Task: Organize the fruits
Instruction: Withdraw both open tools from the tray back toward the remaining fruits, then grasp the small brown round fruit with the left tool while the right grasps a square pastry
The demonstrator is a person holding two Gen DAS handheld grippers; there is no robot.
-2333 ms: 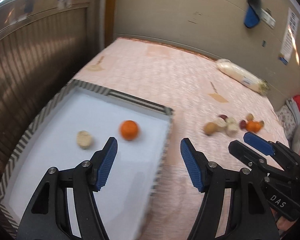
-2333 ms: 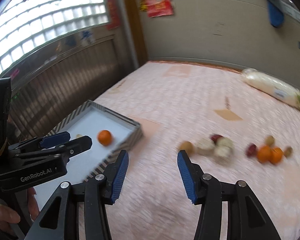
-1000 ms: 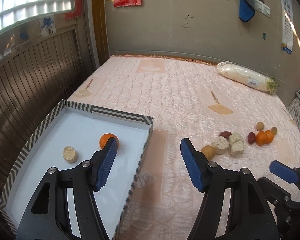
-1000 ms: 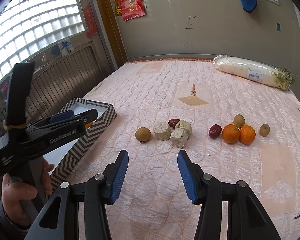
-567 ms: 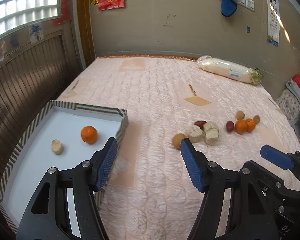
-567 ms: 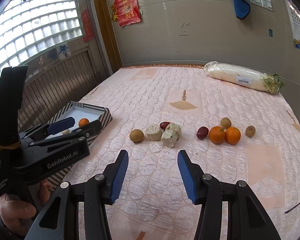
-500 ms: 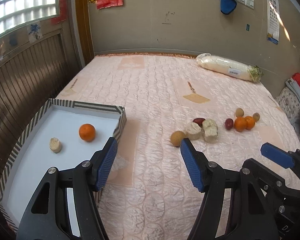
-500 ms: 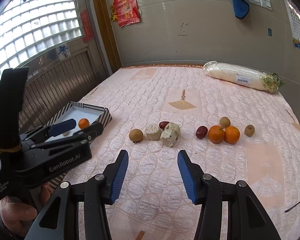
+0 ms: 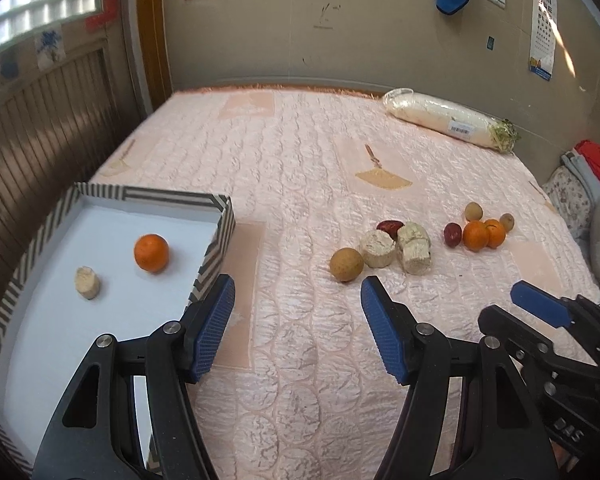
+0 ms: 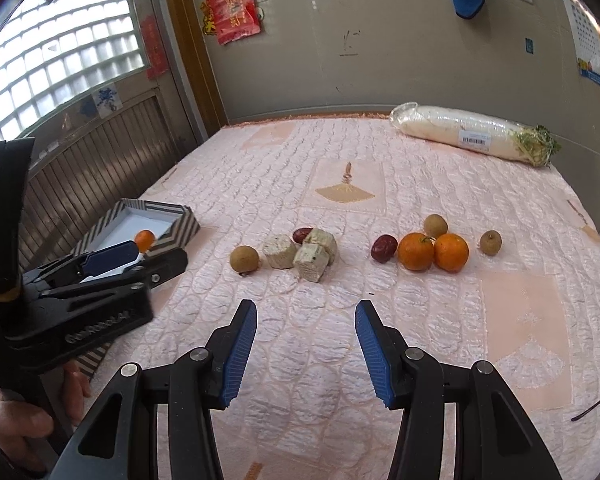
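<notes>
A striped-rim white tray (image 9: 216, 240) lies on the pink quilt at left, holding an orange (image 9: 151, 252) and a pale chunk (image 9: 87, 283). On the quilt lie a brown round fruit (image 10: 244, 259), three pale chunks (image 10: 308, 255), two red dates (image 10: 381, 248), two oranges (image 10: 434, 251) and two small brown fruits (image 10: 435, 225). My left gripper (image 9: 296, 328) is open and empty, by the tray's near corner. My right gripper (image 10: 305, 346) is open and empty, short of the fruit cluster.
A wrapped white radish (image 10: 472, 134) lies at the quilt's far right by the wall. A wooden panelled wall (image 9: 32, 136) runs along the left. Pillows and clothes (image 9: 588, 192) sit at the right edge.
Both grippers have pulled back and swung right, so the fruit cluster now sits more central. Both stay open and empty. The tray contents have not moved.
</notes>
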